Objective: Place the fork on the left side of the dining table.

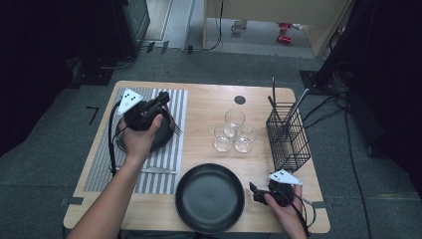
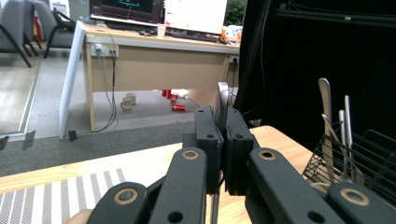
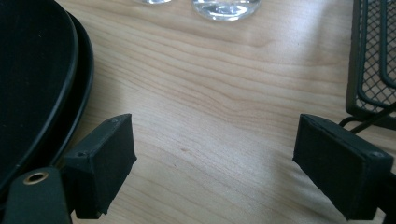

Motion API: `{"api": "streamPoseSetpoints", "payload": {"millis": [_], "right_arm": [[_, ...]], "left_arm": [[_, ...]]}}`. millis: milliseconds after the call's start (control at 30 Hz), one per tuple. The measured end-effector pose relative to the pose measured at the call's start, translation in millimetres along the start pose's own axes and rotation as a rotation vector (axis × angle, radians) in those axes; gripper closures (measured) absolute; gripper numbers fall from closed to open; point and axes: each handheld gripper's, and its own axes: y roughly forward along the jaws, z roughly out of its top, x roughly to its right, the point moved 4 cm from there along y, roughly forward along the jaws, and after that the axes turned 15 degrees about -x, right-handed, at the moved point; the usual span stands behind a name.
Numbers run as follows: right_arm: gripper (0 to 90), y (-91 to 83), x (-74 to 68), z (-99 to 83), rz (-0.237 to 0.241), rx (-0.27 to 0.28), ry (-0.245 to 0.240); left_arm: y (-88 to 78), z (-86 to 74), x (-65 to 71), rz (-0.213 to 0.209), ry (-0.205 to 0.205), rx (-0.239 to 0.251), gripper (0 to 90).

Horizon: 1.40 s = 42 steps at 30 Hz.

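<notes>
counter: wood, striped mat at left
left tongs: clamped on fork, handle upright between pads, over small dark plate
right tongs: wide open, empty, beside large black plate
wire caddy: far right of fork, nearer right hand

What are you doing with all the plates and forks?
A person is setting a table using two tools. The left hand-held gripper is shut on a fork, held above a small dark plate on the striped mat. The right hand-held gripper is open and holds nothing, beside the big black plate. Three glasses and a wire cutlery basket stand nearby.
</notes>
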Motion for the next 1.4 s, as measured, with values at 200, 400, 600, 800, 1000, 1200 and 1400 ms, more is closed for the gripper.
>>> {"api": "streamPoseSetpoints", "payload": {"millis": [200, 400, 600, 800, 1000, 1200, 1400], "right_arm": [[12.3, 5.5, 3.1, -1.5, -0.024, -0.035, -0.004], [10.5, 9.3, 3.7, -2.6, -0.043, -0.049, -0.026], [6.3, 11.7, 6.4, -2.3, -0.037, -0.043, -0.043], [6.2, 11.7, 6.3, -2.4, -0.036, -0.045, -0.04], [6.2, 11.7, 6.4, -2.4, -0.036, -0.044, -0.04], [6.2, 11.6, 6.4, -2.4, -0.036, -0.045, -0.04], [6.2, 11.7, 6.4, -2.4, -0.036, -0.044, -0.039]], "left_arm": [[-0.5, 6.0, -7.7, 0.023, 0.006, 0.022, 88.3], [0.6, 14.7, -19.5, 0.023, -0.007, 0.043, 88.4], [8.9, 19.1, -32.9, 0.065, -0.024, 0.042, 88.4], [19.8, 17.6, -47.7, 0.094, -0.083, 0.052, 88.4], [30.1, 15.5, -57.5, 0.109, -0.125, 0.062, 88.4], [46.7, 18.6, -66.2, 0.141, -0.159, 0.063, 88.4], [58.4, 22.2, -70.1, 0.151, -0.194, 0.079, 88.3]]}}
